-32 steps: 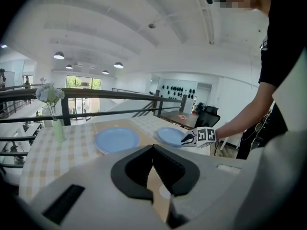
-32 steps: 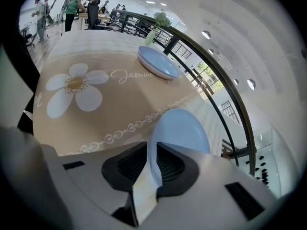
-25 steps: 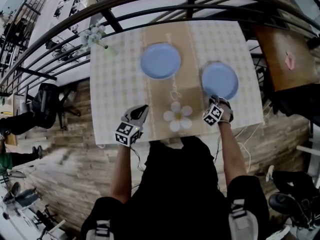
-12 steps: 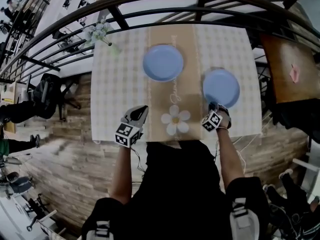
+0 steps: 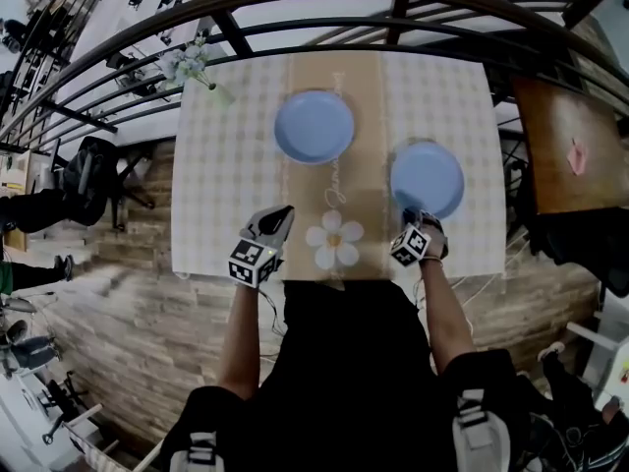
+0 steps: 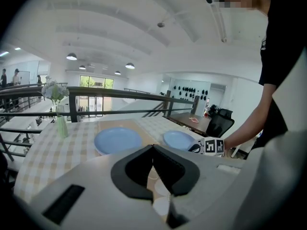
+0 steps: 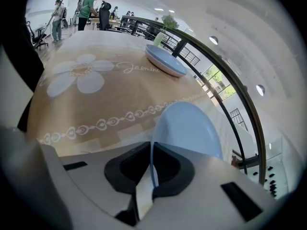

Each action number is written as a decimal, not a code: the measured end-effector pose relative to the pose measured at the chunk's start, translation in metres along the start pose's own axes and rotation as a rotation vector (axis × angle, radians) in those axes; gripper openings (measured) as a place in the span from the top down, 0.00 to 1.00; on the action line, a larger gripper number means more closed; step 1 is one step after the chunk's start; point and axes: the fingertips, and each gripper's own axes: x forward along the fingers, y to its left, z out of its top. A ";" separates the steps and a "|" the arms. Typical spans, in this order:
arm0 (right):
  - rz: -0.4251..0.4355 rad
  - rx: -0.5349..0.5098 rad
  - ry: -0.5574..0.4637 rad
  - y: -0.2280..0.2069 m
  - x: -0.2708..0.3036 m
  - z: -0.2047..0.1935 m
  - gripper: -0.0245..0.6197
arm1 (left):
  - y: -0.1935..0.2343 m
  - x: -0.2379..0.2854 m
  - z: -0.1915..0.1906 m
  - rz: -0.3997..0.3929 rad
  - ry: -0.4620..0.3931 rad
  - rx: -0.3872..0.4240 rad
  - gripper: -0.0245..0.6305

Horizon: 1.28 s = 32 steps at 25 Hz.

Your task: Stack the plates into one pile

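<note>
The near rim of the right plate (image 7: 187, 128) is hidden between the closing jaws of the right claw (image 7: 152, 147). In the left gripper view the left claw (image 6: 153, 150) covers the near desk (image 6: 38, 147), and the far people (image 6: 17, 76) are too small to tell.

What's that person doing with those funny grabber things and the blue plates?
A person is stacking two plates, with a hand-held gripper in each hand. The right hand-held gripper is closing its jaws on the near rim of the right blue plate on the table. The left hand-held gripper is shut and empty, hovering over the table's near edge. The other blue plate lies farther back with nothing touching it.
</note>
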 end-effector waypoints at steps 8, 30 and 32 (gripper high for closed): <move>-0.015 -0.031 -0.025 -0.024 -0.010 -0.009 0.95 | -0.022 0.015 0.005 0.009 -0.016 -0.007 0.96; -0.077 -0.181 -0.098 -0.064 -0.004 0.033 0.94 | -0.017 -0.017 -0.005 0.104 -0.032 -0.043 0.96; -0.086 -0.190 -0.107 -0.065 -0.006 0.042 0.94 | -0.013 -0.022 -0.005 0.108 -0.035 -0.045 0.96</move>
